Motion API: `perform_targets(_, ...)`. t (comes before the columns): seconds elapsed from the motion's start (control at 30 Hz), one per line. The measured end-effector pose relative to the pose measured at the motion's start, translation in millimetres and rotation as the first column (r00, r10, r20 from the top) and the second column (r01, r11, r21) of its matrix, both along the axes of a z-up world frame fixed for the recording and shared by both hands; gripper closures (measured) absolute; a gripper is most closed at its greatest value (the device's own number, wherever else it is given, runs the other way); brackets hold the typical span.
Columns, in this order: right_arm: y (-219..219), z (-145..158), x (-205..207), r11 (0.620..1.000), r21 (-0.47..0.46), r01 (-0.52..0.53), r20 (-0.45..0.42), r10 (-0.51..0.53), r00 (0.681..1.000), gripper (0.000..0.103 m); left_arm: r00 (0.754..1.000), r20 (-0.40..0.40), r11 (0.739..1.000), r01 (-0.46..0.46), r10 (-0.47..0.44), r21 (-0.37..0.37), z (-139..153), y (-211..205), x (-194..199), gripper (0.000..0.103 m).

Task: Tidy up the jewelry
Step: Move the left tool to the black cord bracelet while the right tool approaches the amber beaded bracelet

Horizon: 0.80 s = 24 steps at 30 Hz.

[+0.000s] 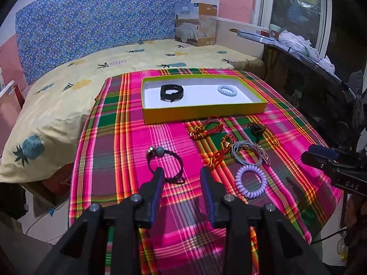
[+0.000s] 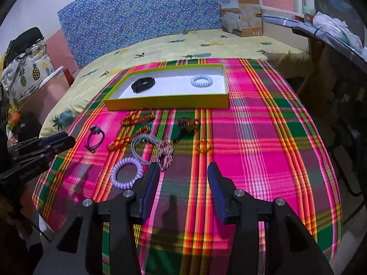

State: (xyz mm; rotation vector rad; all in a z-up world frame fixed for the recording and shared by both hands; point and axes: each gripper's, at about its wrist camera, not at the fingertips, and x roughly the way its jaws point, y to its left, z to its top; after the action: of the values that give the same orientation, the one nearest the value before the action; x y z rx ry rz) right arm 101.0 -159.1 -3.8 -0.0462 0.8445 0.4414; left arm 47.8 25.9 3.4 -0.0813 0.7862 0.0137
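A shallow yellow-green box [image 1: 206,111] [image 2: 167,103] sits on the plaid cloth and holds a black band [image 1: 172,92] [image 2: 142,84] and a pale blue coil ring [image 1: 226,90] [image 2: 200,80]. Several loose pieces lie in front of it: a dark cord bracelet with a grey bead [image 1: 165,162] [image 2: 95,138], red-gold cords [image 1: 206,128] [image 2: 137,118], grey hair ties [image 1: 246,154] [image 2: 143,147], a lilac coil ring [image 1: 251,181] [image 2: 126,169], a beaded piece [image 2: 165,153], a dark beaded piece [image 2: 188,123] and an orange ring [image 2: 203,146]. My left gripper [image 1: 182,175] is open and empty, just before the dark bracelet. My right gripper [image 2: 183,171] is open and empty, right of the lilac ring.
The plaid cloth [image 1: 137,137] covers a raised surface on a bed with a pineapple-print sheet [image 1: 57,96]. A cardboard box [image 1: 196,24] stands at the back. A dark shelf with cloths [image 1: 298,45] runs along the right. The right gripper shows at the left view's right edge [image 1: 330,160].
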Motion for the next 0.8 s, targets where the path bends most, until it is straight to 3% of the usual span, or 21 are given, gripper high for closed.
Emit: perform_targets(0.8, 10, -15, 31, 1.0, 0.003, 0.011, -0.019, -0.011, 1.0, 0.059, 0.995, -0.067, 0.997, -0.078, 0.076, -0.02, -36, 34, 40, 0.067)
